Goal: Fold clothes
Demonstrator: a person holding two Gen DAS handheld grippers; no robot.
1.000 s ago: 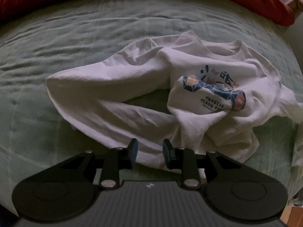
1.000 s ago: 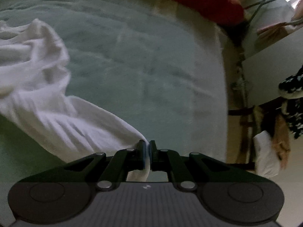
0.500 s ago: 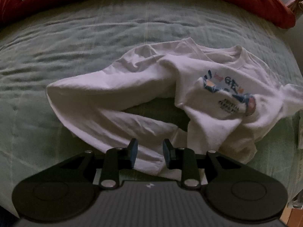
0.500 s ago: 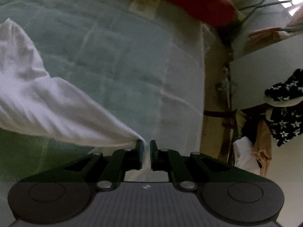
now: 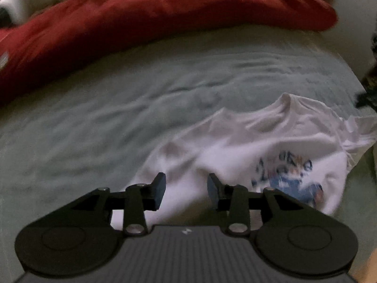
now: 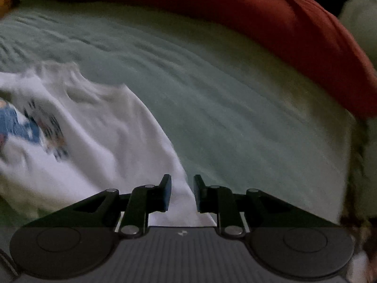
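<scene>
A white T-shirt (image 5: 247, 146) with a blue printed motif (image 5: 289, 176) lies print-up on a pale green bedspread (image 5: 117, 108), its collar toward the far side. In the left wrist view it fills the lower right, and my left gripper (image 5: 186, 186) hangs open just above its left part. In the right wrist view the same T-shirt (image 6: 94, 127) spreads across the lower left. My right gripper (image 6: 182, 188) stands open over the shirt's right edge, with white cloth showing between the fingers but not clamped. Both views are blurred by motion.
A red blanket (image 5: 153, 16) lies bunched along the far side of the bed, also in the right wrist view as the red blanket (image 6: 271, 23). Bare green bedspread (image 6: 235, 108) stretches to the right of the shirt. A pale pillow (image 6: 360, 18) sits at the far right.
My right gripper has opened and let go of the shirt, then swung to face across the bed. The shirt now lies spread flatter. My left gripper has moved left and stays open.
</scene>
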